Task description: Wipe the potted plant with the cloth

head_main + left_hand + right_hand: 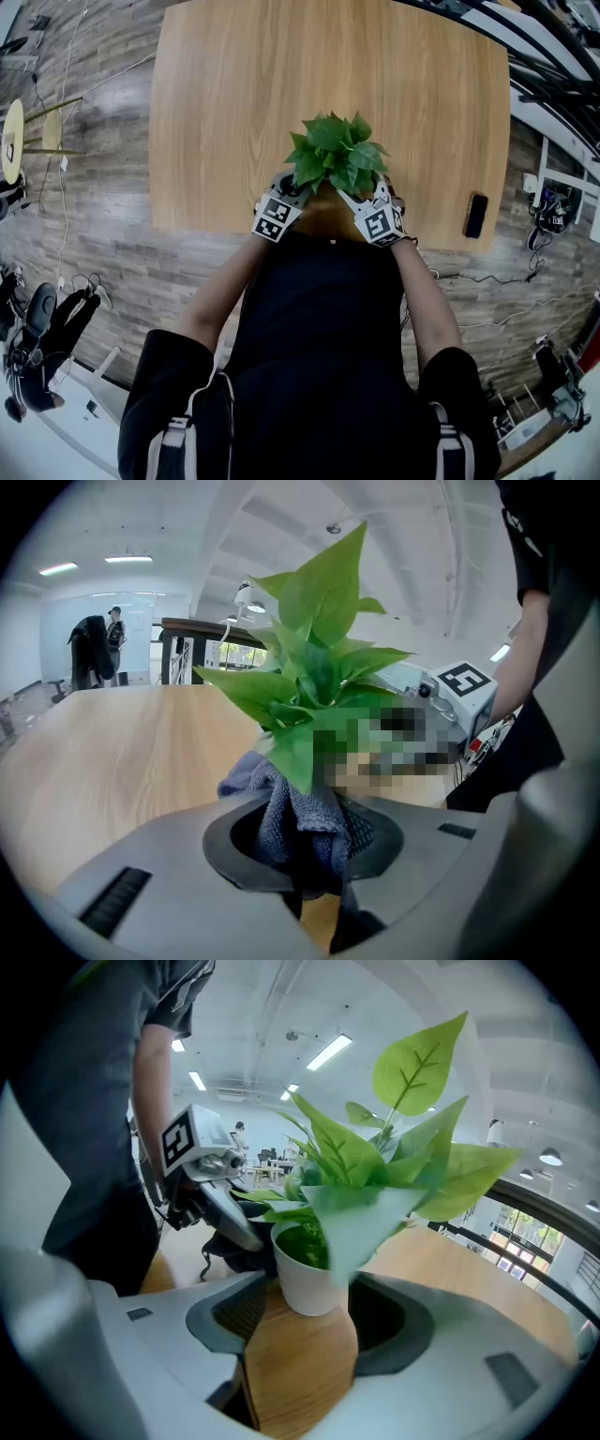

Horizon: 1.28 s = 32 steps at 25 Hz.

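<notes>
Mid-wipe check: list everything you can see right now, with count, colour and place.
Table: one, light wood, under everything.
Potted plant: one, green leaves in white pot, near table edge, between both tongs.
Cloth: one, blue-grey, bunched at the plant's lower leaves.
Phone: one, black, table's right edge.
Left tongs: one, grey, shut on the cloth.
Right tongs: one, grey, open, pot just ahead of the gap.
Person: one, black top, bare forearms.
</notes>
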{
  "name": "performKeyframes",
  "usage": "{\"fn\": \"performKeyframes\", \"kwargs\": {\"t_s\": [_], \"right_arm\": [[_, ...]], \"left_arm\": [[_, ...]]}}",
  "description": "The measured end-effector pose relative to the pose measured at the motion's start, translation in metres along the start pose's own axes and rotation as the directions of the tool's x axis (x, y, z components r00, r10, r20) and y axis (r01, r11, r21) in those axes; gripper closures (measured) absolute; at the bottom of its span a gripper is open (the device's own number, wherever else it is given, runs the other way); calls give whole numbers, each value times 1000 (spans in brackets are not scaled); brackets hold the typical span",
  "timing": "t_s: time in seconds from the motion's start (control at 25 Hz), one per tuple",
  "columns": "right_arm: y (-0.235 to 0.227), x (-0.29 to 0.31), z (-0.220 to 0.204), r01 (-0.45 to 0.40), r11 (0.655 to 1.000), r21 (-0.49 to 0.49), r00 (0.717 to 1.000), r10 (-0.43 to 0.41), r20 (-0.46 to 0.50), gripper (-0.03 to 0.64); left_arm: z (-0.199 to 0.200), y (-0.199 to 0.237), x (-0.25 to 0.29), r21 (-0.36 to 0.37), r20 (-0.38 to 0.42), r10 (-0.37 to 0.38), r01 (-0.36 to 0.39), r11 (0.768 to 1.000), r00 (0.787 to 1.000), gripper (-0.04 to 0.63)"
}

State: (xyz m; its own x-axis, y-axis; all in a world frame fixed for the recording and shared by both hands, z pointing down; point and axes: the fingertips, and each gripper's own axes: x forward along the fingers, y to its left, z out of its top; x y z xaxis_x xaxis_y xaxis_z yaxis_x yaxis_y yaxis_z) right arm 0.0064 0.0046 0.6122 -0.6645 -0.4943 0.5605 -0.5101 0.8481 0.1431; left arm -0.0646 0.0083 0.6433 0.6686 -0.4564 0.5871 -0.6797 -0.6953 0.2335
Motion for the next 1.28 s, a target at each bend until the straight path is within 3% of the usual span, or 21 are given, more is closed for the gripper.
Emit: {"fn": "performKeyframes", "kwargs": {"t_s": [0.16,0.4,0.56,0.88,1.28], "right_arm": [[14,-1,-3,-31,999,-31,999,31,-10,360],[-16,2,-4,33,999,35,999,-33,2,360],[-10,9,6,-6,1000,-4,1000,6,7,359],[-13,14,6,49,998,46,999,-50,12,359],[4,14,11,57,995,83,998,-59,17,360]], "left_arm": [[-2,21,-9,-20,10,32,-32,999,999,480],[2,37,-6,-19,15,38,-38,999,999,480],[7,22,-3,15,24,12,-12,1000,1000,480],[3,-2,-6,25,41,-31,30,999,999,480],[-6,3,-9,1,46,-12,12,1000,999,480]]}}
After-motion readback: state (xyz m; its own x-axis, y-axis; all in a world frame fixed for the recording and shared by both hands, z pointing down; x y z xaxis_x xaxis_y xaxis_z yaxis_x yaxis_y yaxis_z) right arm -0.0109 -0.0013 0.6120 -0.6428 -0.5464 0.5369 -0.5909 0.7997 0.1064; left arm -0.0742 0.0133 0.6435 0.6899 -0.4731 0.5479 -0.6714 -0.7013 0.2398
